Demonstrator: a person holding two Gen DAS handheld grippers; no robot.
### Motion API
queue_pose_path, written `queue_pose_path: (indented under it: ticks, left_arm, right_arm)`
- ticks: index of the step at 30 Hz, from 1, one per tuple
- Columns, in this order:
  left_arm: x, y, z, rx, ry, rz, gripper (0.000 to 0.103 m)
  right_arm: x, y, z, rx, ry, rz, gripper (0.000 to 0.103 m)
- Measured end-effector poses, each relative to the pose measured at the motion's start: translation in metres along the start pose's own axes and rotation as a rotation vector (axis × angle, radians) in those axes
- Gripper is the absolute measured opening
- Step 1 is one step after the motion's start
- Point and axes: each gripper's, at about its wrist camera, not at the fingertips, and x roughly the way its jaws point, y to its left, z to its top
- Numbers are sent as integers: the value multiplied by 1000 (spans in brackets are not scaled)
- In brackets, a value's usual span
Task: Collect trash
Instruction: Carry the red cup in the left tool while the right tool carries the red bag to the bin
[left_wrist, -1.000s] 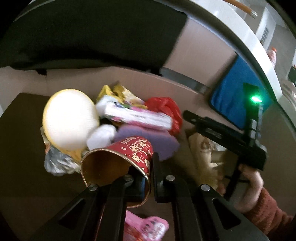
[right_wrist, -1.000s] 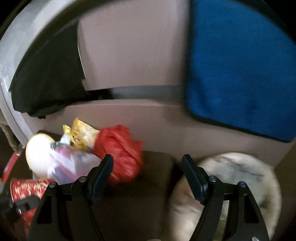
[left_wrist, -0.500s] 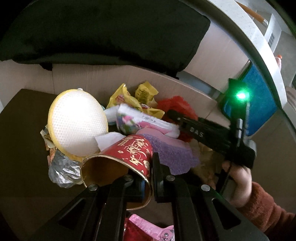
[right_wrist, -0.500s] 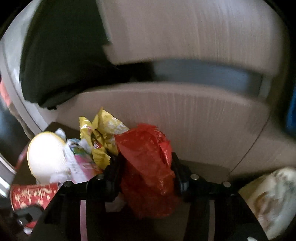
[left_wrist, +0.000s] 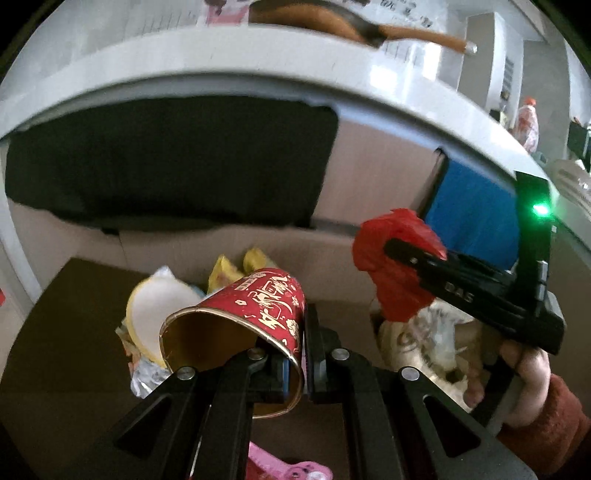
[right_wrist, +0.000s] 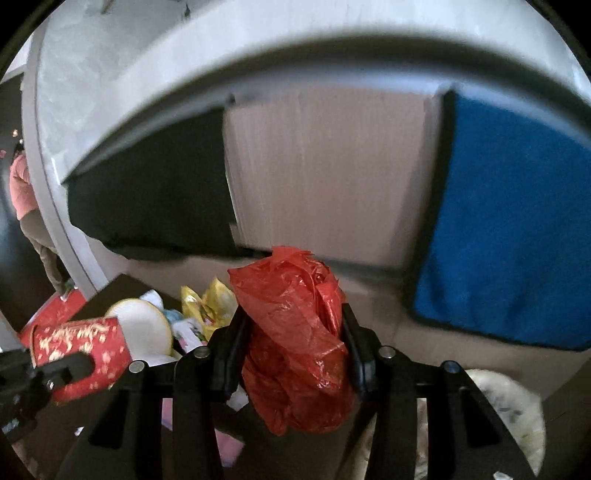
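Red paper cup (left_wrist: 255, 317) with gold script lies tipped, mouth toward us, axis slanting up-right; our left gripper (left_wrist: 295, 354) fingers pinch its rim above the brown surface (left_wrist: 66, 332). Crumpled red plastic bag (right_wrist: 295, 339) hangs lengthwise, clamped between our right gripper (right_wrist: 291, 354) fingers.

Red paper cup (left_wrist: 255, 314), gold lettering, gold inside: tipped on its side, rim pinched. Crumpled red plastic bag (right_wrist: 295, 339): clamped, lifted. Remaining wrappers (left_wrist: 236, 269) heaped behind the cup.
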Motion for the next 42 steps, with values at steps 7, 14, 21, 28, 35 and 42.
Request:
queue_pose_path:
  ticks: [7,14,21,28,35,42]
  left_arm:
    - [-19,-69,18,99,-44,-80,6]
    - [-22,-150,41,218,-100,-145,6]
    - [4,-200,43,224,-86,-180,6]
    - [38,-218,22,244,-24,-204,6]
    - [71,-215,-3,220,64,-212,6]
    - [102,-211,-32,207,171,-236,6]
  right_arm:
    - [-87,-35,20,-27,-103,-87,43]
    - [-148,-99,20,6,-127,-200,43]
    - [-182,-161,7,82,-143,-271,43]
    - [-184,-195,-20,146,-116,-270,44]
    - [-169,-204,-46,181,-77,-248,44]
    - [-143,-212,-71,222,-10,-209,44]
